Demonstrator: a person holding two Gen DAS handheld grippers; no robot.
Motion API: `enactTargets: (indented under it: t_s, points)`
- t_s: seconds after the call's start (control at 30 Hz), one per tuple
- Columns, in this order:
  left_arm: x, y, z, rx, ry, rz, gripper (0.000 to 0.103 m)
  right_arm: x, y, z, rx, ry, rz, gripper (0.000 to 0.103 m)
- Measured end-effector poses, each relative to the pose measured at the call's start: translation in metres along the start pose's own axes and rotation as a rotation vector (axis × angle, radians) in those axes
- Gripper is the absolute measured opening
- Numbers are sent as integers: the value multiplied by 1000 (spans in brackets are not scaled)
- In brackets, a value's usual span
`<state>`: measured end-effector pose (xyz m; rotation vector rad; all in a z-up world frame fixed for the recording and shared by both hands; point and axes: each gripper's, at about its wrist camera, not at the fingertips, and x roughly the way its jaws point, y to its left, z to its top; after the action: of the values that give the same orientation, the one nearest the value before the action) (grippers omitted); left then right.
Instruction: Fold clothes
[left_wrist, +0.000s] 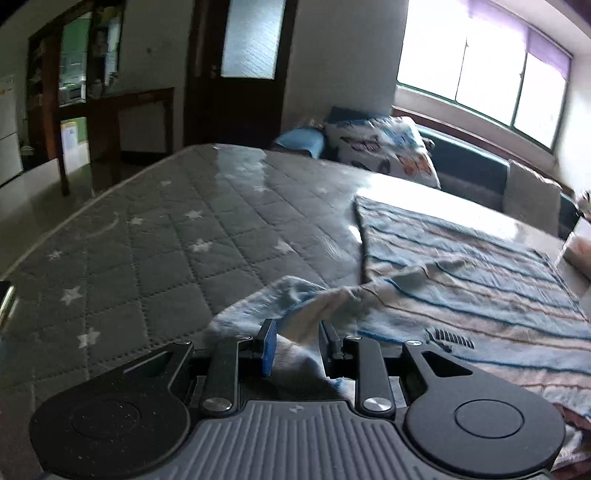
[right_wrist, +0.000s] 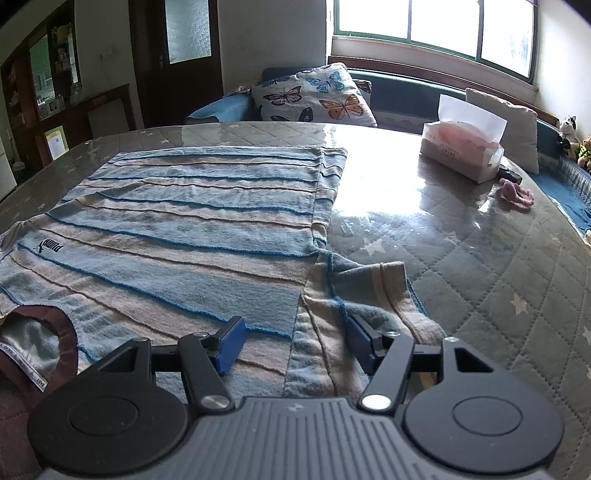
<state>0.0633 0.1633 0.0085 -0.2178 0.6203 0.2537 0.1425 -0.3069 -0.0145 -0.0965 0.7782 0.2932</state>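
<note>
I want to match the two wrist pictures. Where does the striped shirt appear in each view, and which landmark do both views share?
Left wrist view: the striped shirt fills the lower right, and one bunched part lies between the left gripper fingers.
Right wrist view: it spreads over the left and centre, under the open right gripper.
Shared landmark: the butterfly pillow below the window.
</note>
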Motion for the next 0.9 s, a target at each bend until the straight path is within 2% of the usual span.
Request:
enactTargets:
  t_s: [0.1,0.53,0.9]
  points:
    - [-6,8,-2,-18,-10,49,30,0,0,0,1,-1,1,63]
    - [-2,24,-16,1,46,171,31,1,0,0,9,-7,2,66]
    - [4,0,0,33,-12,126,35,2,0,0,12,-7,-1,66]
